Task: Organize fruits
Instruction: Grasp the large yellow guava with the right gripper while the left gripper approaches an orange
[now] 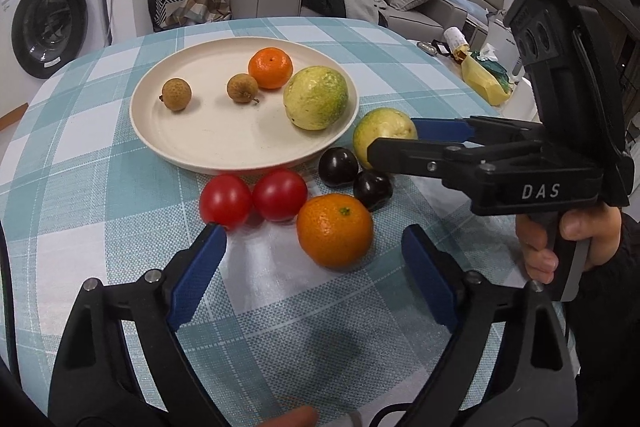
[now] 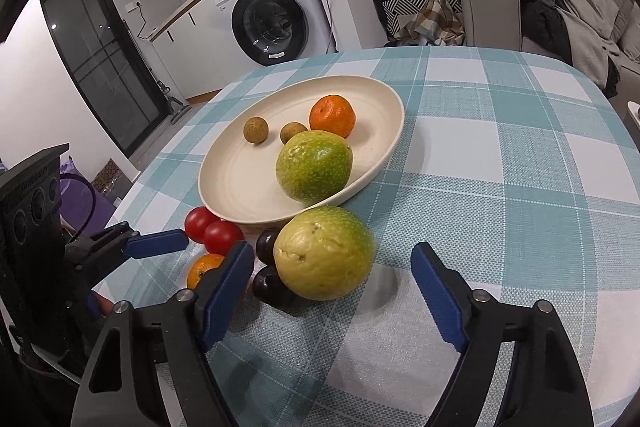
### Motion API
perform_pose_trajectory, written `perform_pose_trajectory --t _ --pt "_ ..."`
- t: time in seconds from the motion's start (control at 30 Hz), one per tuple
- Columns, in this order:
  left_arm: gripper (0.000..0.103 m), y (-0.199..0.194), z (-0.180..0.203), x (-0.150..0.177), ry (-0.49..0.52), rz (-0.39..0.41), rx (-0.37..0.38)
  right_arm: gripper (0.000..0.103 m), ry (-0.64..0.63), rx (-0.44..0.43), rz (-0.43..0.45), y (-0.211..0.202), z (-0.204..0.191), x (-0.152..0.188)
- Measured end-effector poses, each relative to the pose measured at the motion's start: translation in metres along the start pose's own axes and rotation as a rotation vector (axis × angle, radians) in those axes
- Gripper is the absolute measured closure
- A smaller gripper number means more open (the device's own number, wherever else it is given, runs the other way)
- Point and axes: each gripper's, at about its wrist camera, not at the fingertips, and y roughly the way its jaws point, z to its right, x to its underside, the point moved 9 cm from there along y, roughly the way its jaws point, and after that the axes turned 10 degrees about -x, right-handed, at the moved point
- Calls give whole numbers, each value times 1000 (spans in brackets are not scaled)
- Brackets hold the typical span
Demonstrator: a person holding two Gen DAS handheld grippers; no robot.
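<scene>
Your right gripper (image 2: 332, 291) and left gripper (image 1: 312, 267) are both open and empty, straddling the guava (image 2: 326, 253) and mandarin (image 1: 335, 231) beside the plate (image 1: 192, 147). Risk: closing jaws nudge plums (image 1: 338, 167), rolling them.

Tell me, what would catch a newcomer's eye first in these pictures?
Probably the cream plate in the middle of the checked table, holding two longans, an orange and a big green guava. In front of it lie loose fruits: two red tomatoes, two dark plums, another orange and a second guava. Two blue-padded grippers, left and right, hover open over those.
</scene>
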Motion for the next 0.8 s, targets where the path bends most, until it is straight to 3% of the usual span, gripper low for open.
perform_pose_trajectory --t 0.27,0.47,0.6,0.8 --pt "18 -1 3 1 14 1 16 38 -11 -13 -9 2 -4 3" --pt "19 -8 -1 -3 -6 29 16 39 -6 -9 -10 2 -2 3" --pt "20 -10 -4 -4 -23 35 37 48 -3 -18 -14 2 -2 4" --pt "28 -14 -3 -6 -9 60 35 50 -15 -14 -8 1 -3 4"
